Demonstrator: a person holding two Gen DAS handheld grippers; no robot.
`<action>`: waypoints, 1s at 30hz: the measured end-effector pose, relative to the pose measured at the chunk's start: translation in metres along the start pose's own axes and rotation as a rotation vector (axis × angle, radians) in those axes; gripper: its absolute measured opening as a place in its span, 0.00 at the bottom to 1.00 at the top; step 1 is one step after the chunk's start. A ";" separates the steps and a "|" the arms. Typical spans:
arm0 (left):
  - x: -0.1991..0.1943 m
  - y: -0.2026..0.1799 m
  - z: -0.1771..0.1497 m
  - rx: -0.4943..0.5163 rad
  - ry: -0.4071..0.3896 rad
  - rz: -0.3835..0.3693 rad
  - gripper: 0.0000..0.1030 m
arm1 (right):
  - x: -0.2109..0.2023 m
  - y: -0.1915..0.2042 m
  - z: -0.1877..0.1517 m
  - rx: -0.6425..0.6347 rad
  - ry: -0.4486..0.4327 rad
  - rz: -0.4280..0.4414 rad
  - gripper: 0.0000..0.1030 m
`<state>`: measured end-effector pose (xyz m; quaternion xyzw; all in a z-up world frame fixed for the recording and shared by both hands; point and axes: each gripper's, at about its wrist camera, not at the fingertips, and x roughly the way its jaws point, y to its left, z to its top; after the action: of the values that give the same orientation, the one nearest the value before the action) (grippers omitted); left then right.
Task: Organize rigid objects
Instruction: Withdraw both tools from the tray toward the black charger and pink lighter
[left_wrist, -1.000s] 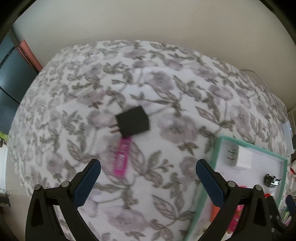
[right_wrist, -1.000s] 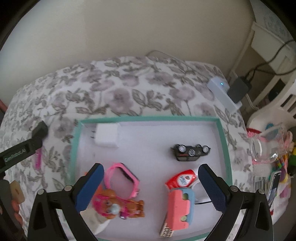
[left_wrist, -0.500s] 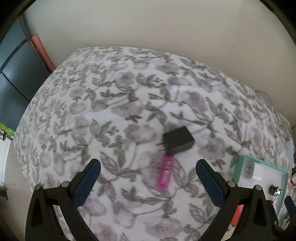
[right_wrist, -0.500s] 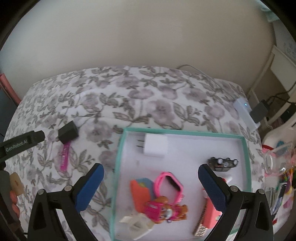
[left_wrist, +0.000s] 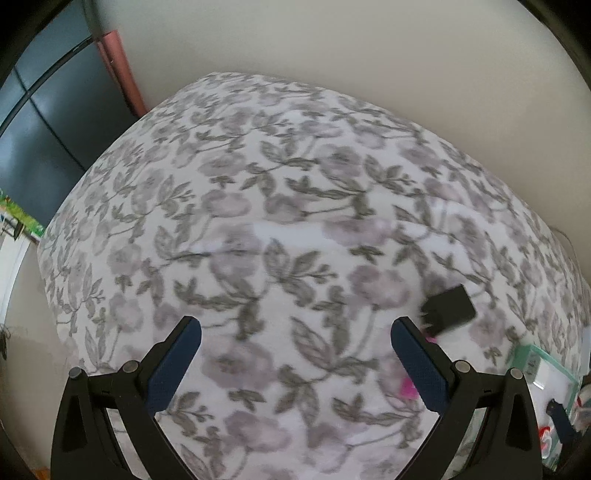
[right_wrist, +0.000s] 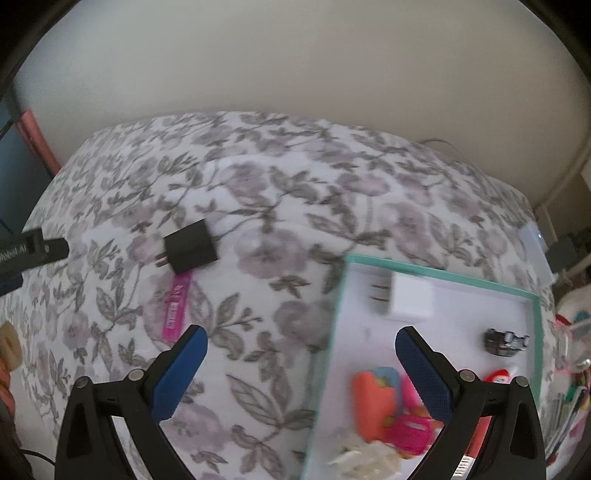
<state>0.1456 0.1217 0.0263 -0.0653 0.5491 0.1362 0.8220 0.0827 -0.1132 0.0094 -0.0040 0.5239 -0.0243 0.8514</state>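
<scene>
Right tongs (right_wrist: 301, 363) agape; tray (right_wrist: 436, 276) clearer.

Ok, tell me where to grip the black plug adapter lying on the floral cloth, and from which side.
Grip the black plug adapter across the two long flat sides of its boxy body, coming from above. It lies flat on the floral cloth with prongs pointing left, so avoid that end. The magenta stick touches its near edge, so clamp near the middle.

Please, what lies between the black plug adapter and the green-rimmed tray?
In the right wrist view, only bare floral bedcover lies between the black plug adapter and the green-rimmed tray.
</scene>
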 end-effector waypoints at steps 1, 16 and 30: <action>0.002 0.006 0.001 -0.009 0.003 0.003 0.99 | 0.003 0.006 0.000 -0.008 0.003 0.005 1.00; 0.058 0.012 -0.004 -0.033 0.131 -0.010 0.99 | 0.057 0.058 -0.010 -0.079 0.012 0.085 1.00; 0.080 -0.006 0.006 -0.019 0.137 -0.032 0.99 | 0.079 0.081 -0.001 -0.144 -0.045 0.138 0.95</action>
<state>0.1817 0.1298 -0.0452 -0.0910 0.6015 0.1235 0.7840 0.1206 -0.0357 -0.0638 -0.0296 0.5041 0.0723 0.8601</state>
